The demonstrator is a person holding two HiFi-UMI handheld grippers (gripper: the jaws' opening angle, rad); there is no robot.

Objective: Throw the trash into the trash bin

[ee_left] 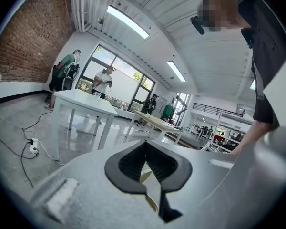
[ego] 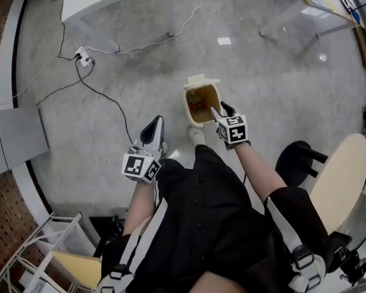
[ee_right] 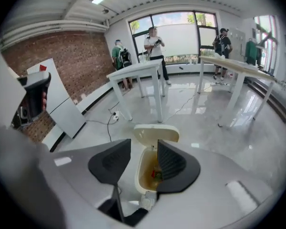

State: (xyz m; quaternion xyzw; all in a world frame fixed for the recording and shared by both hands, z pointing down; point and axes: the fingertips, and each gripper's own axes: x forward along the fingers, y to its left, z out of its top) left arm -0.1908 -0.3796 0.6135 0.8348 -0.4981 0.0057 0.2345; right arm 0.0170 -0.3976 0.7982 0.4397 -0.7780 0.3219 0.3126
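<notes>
The left fingers (ee_left: 133, 165) are closed on what looks like a pale scrap (ee_left: 144, 173). The trash bin (ego: 186, 102) lies ahead, to their right and below, with its lid (ee_right: 156, 133) flipped back. The right fingers (ee_right: 170, 162), apart and empty, hang over its mouth. Some trash (ee_right: 155, 174) lies inside.
</notes>
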